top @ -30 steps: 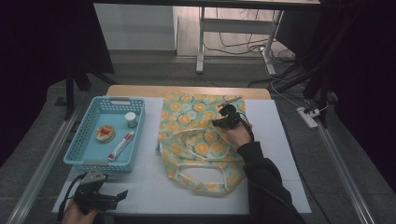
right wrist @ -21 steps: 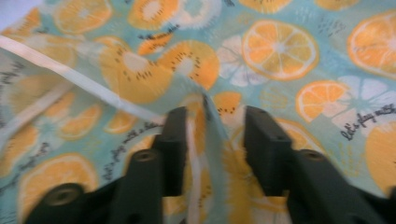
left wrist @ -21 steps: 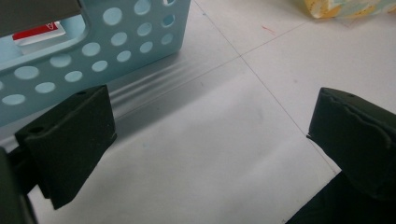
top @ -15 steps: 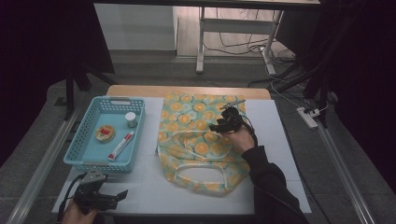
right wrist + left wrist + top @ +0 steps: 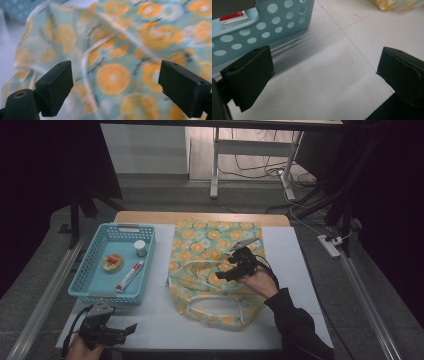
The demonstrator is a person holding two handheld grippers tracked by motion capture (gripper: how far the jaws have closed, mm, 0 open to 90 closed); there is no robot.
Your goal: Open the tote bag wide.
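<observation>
— Since the earlier frame our right gripper (image 5: 225, 276) came nearer to us over the orange-print bag (image 5: 210, 245), and the cloth looks more bunched.

— Yes. We see the bag lying in the middle of the table (image 5: 300, 265), right of the blue basket (image 5: 82, 280). Right jaws are spread wide above it, grasping nothing.

— Our left gripper (image 5: 131, 327) rests released at the near edge, just before the basket.

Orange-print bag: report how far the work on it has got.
Done: the orange-print bag lies spread on the table. In hand: the right gripper hovers open over it, gripping nothing. Left: the tube, small jar and round tin sit in the blue basket; the left gripper waits open.
</observation>
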